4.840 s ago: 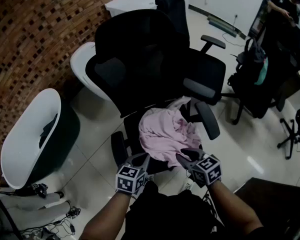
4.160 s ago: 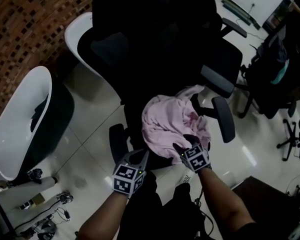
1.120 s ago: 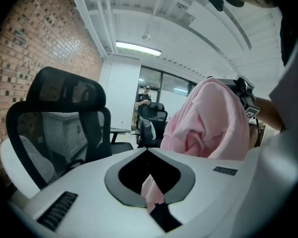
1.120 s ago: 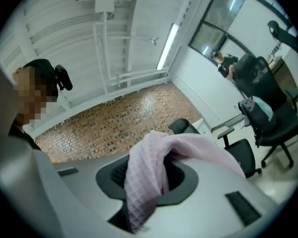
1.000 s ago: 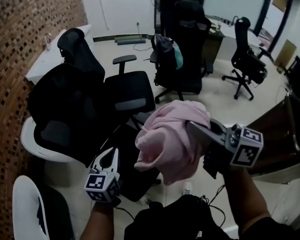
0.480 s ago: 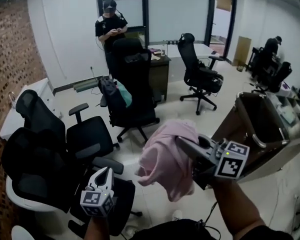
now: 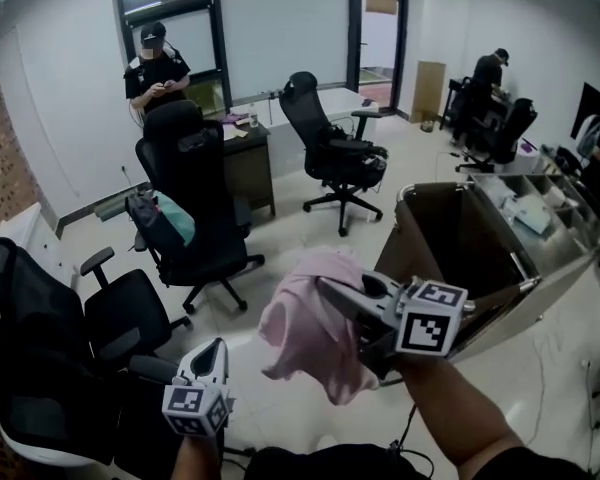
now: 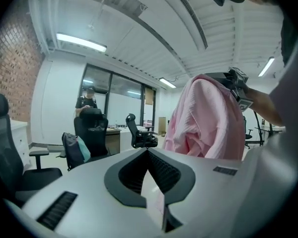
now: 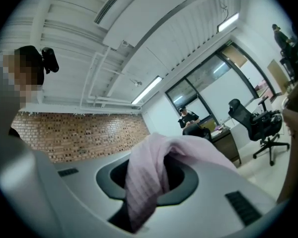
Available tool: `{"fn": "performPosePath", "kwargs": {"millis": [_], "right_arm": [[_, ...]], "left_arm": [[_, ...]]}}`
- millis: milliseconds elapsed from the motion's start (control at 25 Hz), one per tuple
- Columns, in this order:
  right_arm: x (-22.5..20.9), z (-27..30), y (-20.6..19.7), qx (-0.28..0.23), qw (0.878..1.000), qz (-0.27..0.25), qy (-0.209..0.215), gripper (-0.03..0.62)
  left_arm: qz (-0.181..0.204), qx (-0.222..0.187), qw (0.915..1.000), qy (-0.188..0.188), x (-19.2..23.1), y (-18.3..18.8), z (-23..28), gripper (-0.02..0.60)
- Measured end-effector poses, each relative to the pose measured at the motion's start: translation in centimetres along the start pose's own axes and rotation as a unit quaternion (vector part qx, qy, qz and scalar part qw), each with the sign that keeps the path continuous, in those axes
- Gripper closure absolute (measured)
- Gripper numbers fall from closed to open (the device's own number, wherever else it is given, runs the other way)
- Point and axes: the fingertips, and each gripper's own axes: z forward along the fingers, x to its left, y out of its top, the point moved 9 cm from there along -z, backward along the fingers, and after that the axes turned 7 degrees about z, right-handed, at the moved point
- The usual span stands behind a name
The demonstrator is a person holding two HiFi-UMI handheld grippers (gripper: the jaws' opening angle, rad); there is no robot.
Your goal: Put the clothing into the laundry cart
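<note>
A pink garment (image 7: 310, 333) hangs bunched in the air from my right gripper (image 7: 325, 286), which is shut on it. In the right gripper view the pink cloth (image 9: 144, 182) drapes over the jaws and fills the gap between them. The laundry cart (image 7: 450, 243), dark inside with a metal rim, stands just right of and beyond the garment. My left gripper (image 7: 218, 348) is low at the left, shut and holding nothing. In the left gripper view its tips (image 8: 148, 150) meet, and the garment (image 8: 208, 118) hangs to the right.
A black office chair with a backpack (image 7: 185, 218) stands left of centre, another chair (image 7: 330, 148) is behind by a desk (image 7: 245, 158), and more chairs (image 7: 40, 338) fill the lower left. A person (image 7: 158, 63) stands at the back; others sit far right.
The right gripper has lifted the pink garment off the chair seat and carried it right toward the cart, which has come closer in view. The left gripper stayed low and shut.
</note>
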Motion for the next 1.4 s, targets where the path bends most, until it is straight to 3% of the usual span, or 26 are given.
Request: {"fn": "performPosePath", "kwargs": {"millis": [400, 640, 880, 1080, 1200, 1400], "right_arm": [[-6.9, -2.3, 5.9, -0.061, 0.996, 0.004, -0.058, 0.488], [-10.1, -2.5, 10.7, -0.129, 0.984, -0.001, -0.123, 0.488], [-12.0, -5.7, 15.8, -0.214, 0.95, -0.032, -0.224, 0.488], [-14.5, -10.7, 17.5, -0.263, 0.922, -0.017, -0.285, 0.488], [-16.4, -13.3, 17.3, -0.272, 0.909, -0.006, -0.315, 0.488], [-20.1, -19.1, 18.0, -0.275, 0.885, 0.009, -0.375, 0.488]], "left_arm": [[0.033, -0.002, 0.996, -0.084, -0.2, 3.6, 13.1, 0.581], [0.053, -0.009, 0.9865, -0.154, 2.3, 6.3, 22.6, 0.581], [0.073, -0.011, 0.9691, -0.235, 3.1, 7.9, 30.9, 0.581], [0.085, -0.002, 0.9533, -0.29, 0.4, 8.2, 34.7, 0.581], [0.092, 0.001, 0.9466, -0.309, -1.0, 7.8, 36.0, 0.581], [0.107, 0.01, 0.944, -0.312, -4.4, 8.1, 37.5, 0.581]]}}
